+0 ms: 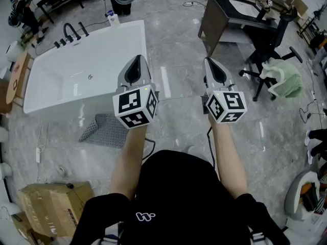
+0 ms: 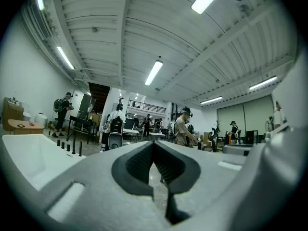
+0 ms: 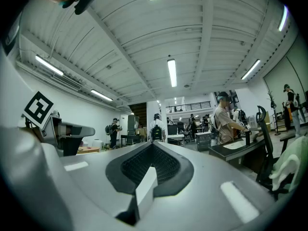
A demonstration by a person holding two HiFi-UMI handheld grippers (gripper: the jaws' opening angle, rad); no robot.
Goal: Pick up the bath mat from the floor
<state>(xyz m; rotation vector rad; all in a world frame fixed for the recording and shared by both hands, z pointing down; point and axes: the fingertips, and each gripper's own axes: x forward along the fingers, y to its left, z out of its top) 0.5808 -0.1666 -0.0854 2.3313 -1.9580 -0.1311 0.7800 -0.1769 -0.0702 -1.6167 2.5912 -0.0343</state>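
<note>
A grey dotted bath mat (image 1: pixel 104 130) lies crumpled on the marble floor beside the near wall of the white bathtub (image 1: pixel 82 68), partly hidden by my left forearm. My left gripper (image 1: pixel 139 59) is held level in the air above the tub's right end, jaws shut and empty. My right gripper (image 1: pixel 208 61) hangs beside it over the floor, also shut with nothing in it. In the left gripper view the left gripper (image 2: pixel 154 142) points out across the room with its tips closed. In the right gripper view the right gripper (image 3: pixel 153 143) does the same.
A dark desk (image 1: pixel 240 14) and an office chair draped with a green cloth (image 1: pixel 283 78) stand to the right. Cardboard boxes (image 1: pixel 53 208) sit at the lower left. Black taps (image 1: pixel 71 33) line the tub's far rim. A cable (image 1: pixel 209 137) runs over the floor. People (image 2: pixel 183 126) stand in the distance.
</note>
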